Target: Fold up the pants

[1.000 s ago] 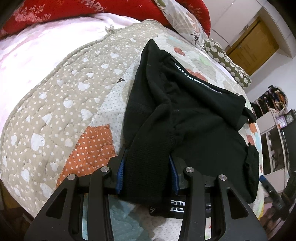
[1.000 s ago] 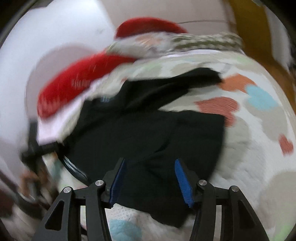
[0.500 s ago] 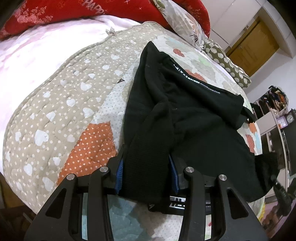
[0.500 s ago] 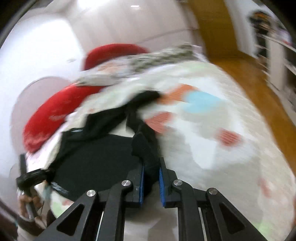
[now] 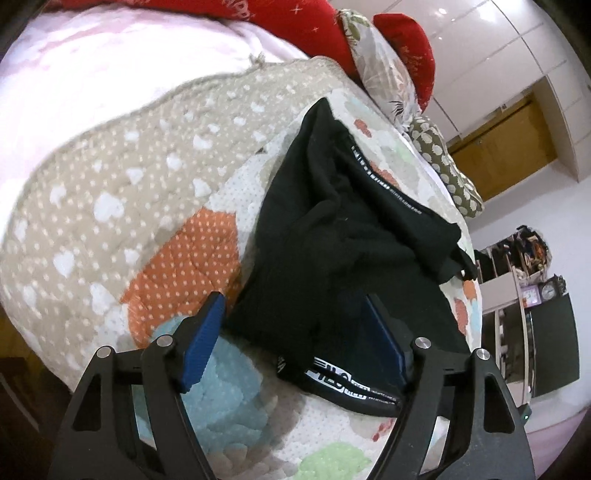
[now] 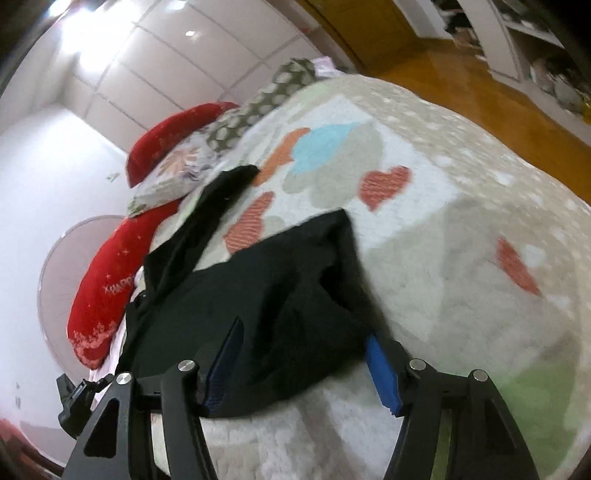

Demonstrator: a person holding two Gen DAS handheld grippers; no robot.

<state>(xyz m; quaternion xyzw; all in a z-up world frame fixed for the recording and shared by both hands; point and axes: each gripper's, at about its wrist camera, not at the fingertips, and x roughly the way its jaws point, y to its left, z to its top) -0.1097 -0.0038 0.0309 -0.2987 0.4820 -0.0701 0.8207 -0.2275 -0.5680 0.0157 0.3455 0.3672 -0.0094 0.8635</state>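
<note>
Black pants (image 5: 343, 236) with a white-lettered band lie bunched and folded over on the quilted bedspread (image 5: 122, 206). In the left wrist view my left gripper (image 5: 295, 336) is open, its blue pads on either side of the folded edge, no longer pinching it. In the right wrist view the pants (image 6: 258, 295) lie in a dark heap with one leg trailing toward the pillows. My right gripper (image 6: 303, 362) is open, its pads spread around the near edge of the cloth.
Red pillows (image 5: 306, 22) and patterned pillows (image 6: 236, 122) lie at the head of the bed. A wooden floor (image 6: 480, 81) and shelves (image 5: 517, 269) lie beyond the bed's edge. White wardrobe doors (image 6: 166, 66) stand behind.
Both grippers have opened: the left let go of the folded pants edge, and the right, shut on the cloth half a second ago, has released it onto the bed.
</note>
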